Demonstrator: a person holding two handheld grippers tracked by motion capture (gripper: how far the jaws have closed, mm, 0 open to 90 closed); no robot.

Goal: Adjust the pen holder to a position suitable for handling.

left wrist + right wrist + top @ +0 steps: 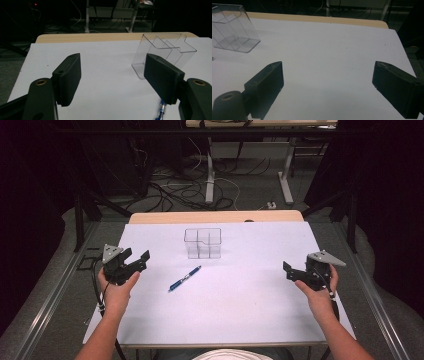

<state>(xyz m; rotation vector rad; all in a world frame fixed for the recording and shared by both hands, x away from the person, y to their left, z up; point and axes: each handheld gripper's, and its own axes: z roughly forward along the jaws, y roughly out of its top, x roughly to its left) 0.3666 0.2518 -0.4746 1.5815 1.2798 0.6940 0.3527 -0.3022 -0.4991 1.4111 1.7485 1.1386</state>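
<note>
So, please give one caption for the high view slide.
Two open hand-held grippers flank a blue pen and clear organizer.

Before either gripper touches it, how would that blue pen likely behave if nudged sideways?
The blue pen lies flat on the smooth white table, so it would probably roll or slide easily. It looks slim and rigid, likely light, and its narrow barrel may slip between wide jaws.

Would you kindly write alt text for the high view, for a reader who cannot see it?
A person holds the left gripper and right gripper, both open, above opposite sides of a white table. Between them a blue pen lies flat, with an empty clear compartment organizer standing behind it.
</note>
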